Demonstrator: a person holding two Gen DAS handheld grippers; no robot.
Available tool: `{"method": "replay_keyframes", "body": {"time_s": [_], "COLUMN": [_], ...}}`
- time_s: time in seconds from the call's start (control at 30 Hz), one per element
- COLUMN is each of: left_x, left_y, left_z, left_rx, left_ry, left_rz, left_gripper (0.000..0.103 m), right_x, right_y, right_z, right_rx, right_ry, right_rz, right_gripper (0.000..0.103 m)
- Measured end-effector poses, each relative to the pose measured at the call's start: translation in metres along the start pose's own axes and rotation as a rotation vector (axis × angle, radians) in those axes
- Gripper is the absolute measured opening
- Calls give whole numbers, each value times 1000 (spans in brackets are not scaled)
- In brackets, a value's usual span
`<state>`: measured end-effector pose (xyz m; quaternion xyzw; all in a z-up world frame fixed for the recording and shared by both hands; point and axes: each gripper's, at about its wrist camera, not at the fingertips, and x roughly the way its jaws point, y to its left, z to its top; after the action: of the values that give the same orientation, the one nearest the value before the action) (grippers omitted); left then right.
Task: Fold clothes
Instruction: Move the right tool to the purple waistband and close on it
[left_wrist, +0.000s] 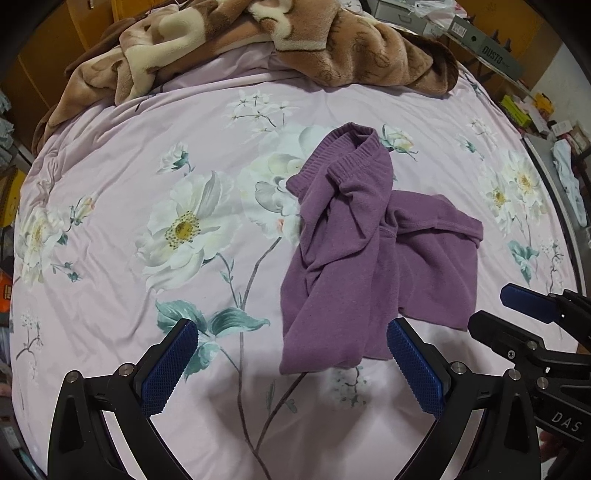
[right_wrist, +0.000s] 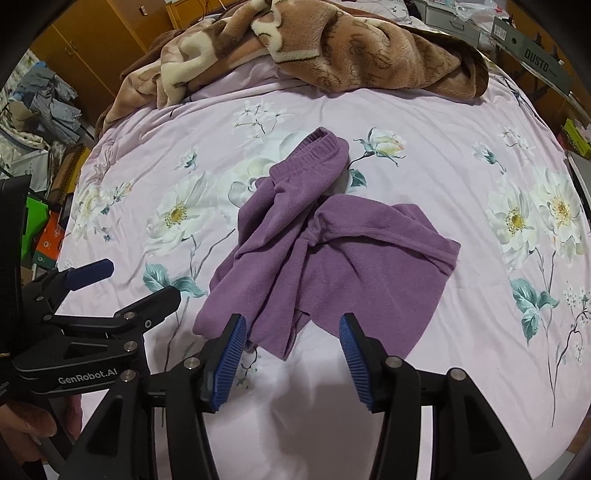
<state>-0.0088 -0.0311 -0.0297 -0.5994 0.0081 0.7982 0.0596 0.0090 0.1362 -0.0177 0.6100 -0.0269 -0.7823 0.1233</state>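
Purple garment crumpled on the floral bedsheet, both grippers empty.
The garment lies mid-bed, ribbed waistband at the far end. The left gripper and right gripper hover at its near edge, fingers spread apart. A brown blanket is heaped at the far side.

Left wrist view: set low over the near edge of the bed sheet, facing forward and down along the left gripper; purple garment near, toward 1 o'clock; right gripper at 3 o'clock.

Right wrist view: same height and heading, garment at 12 o'clock, left gripper at 9 o'clock.

Shared: sheet, garment, brown blanket at 12 o'clock.
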Motion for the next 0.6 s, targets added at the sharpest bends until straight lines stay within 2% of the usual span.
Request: {"method": "replay_keyframes", "body": {"time_s": [0.23, 0.6], "left_x": [1, 8], "left_y": [5, 12], "left_z": [3, 7], "left_rx": [-10, -17], "left_ry": [1, 11], "left_rz": [17, 31], "left_gripper": [102, 102], "right_x": [2, 7], "right_y": [2, 7], "right_z": [4, 12], "right_rx": [19, 8], "right_ry": [8, 9], "right_rz": [17, -21], "right_gripper": [53, 53]}}
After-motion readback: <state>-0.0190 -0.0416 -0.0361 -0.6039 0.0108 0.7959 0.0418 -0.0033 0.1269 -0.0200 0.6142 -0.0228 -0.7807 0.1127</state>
